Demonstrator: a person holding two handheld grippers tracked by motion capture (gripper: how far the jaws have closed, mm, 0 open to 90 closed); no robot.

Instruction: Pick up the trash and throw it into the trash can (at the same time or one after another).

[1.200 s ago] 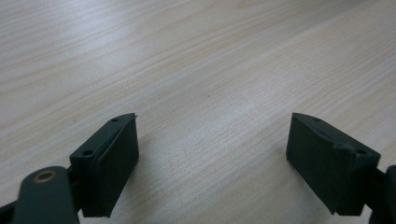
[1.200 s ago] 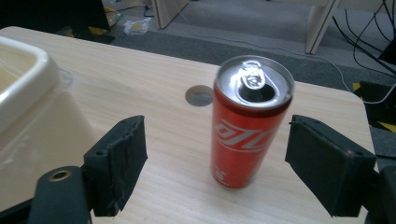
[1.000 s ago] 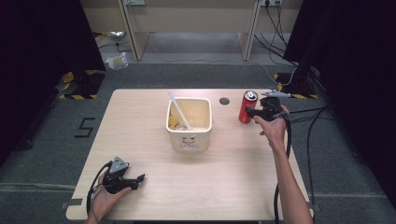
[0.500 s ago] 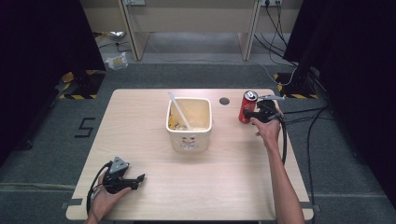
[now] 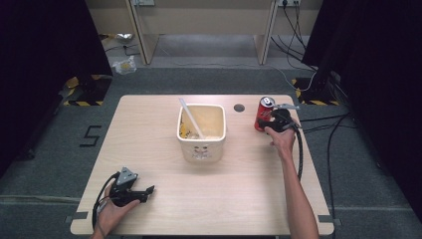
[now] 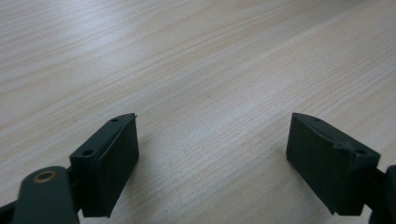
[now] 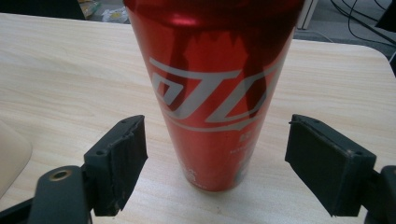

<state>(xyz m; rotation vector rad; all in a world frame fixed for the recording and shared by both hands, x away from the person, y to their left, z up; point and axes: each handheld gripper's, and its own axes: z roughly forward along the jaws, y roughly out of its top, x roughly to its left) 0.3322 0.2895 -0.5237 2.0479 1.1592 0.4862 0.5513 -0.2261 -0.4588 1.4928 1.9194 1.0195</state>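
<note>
1. Right hand-held gripper: jaws spread wide, one on each side of the red can, neither pad touching it. In the high view the same right hand-held gripper sits just beside the can, level with its lower half.
2. Location of the can: upright on the bench, far right part, near the back edge; a small dark hole in the benchtop lies just to its left. Well apart from the cream tub at bench centre.
3. Handling, by judgement: thin-walled metal, smooth and glossy, so likely slippery under hard pads. Whether it is full or empty cannot be told; an empty can would be light, tip easily and dent under a firm squeeze.
4. Where to take hold: across the straight cylindrical wall around mid-height, pads square on opposite sides (not on the tapered base or shoulder, where the jaws could slide off). Close gently until the wall is seated.
5. Appearance of the can: tall, slim, bright red, with white script lettering running along the side and small print near the base. The silver top with its tab shows in the high view. Dark reflections of the jaws streak the upper body.
6. Left hand-held gripper: jaws apart, nothing between them, only bare wood grain beneath. In the high view it rests at the near left corner of the bench.
7. The tub holds yellowish contents and a white utensil leaning against the inside.
</note>
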